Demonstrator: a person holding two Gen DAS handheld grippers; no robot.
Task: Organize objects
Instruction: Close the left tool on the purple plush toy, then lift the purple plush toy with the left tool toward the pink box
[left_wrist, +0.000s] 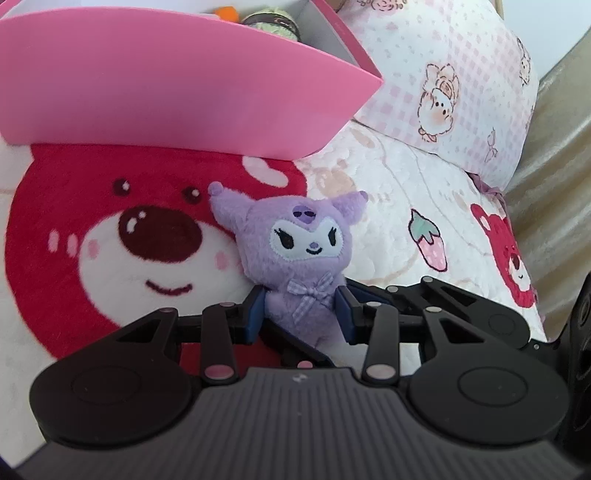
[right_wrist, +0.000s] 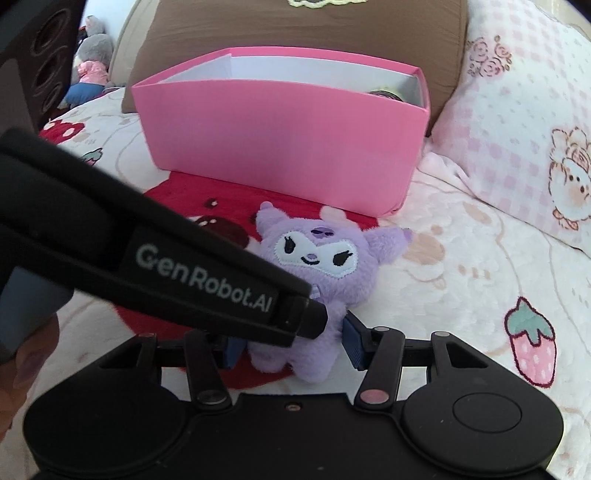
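The left gripper (left_wrist: 301, 314) pinches the purple plush (left_wrist: 303, 254) at its body; the right gripper (right_wrist: 291, 345) flanks its legs, pads apparently touching the fur. The plush lies mid-blanket (left_wrist: 388, 206), just before the pink box (left_wrist: 177, 88). Best lift it straight, clear the near wall, then drop inside.

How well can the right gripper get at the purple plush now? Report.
Probably yes: the right gripper has its pads either side of the purple plush, seemingly pressing it. The left gripper, clamped on the same toy, crowds one side.
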